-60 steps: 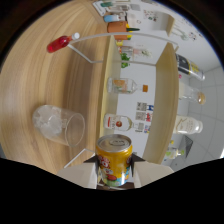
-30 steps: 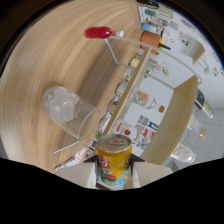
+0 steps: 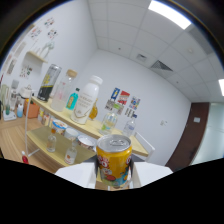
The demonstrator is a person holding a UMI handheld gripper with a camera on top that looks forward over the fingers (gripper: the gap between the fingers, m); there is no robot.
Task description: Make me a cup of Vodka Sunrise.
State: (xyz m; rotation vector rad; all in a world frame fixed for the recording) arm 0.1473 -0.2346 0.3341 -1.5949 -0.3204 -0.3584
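- Jaws (image 3: pixel 114 176) pinch a yellow and orange metal drink can (image 3: pixel 114 159) from both sides, one white finger (image 3: pixel 80 175) against each flank, so the can sits squarely between them.
- Its long axis runs up from the jaws, and its silver pull-tab top looks level.
- Gripper pose: pitched upward, looking past the can at a white ceiling with light panels (image 3: pixel 165 9) and a white wall.
- No cup or glass for the drink shows in this view, so I cannot tell which way it lies from the can; by my judgement the gripper must tip back down before any pour.
- Beyond the can stands a wooden two-tier shelf (image 3: pixel 60 117); on its top tier are a white plastic jug (image 3: pixel 86 100) and a dark-filled glass bottle (image 3: pixel 49 82).
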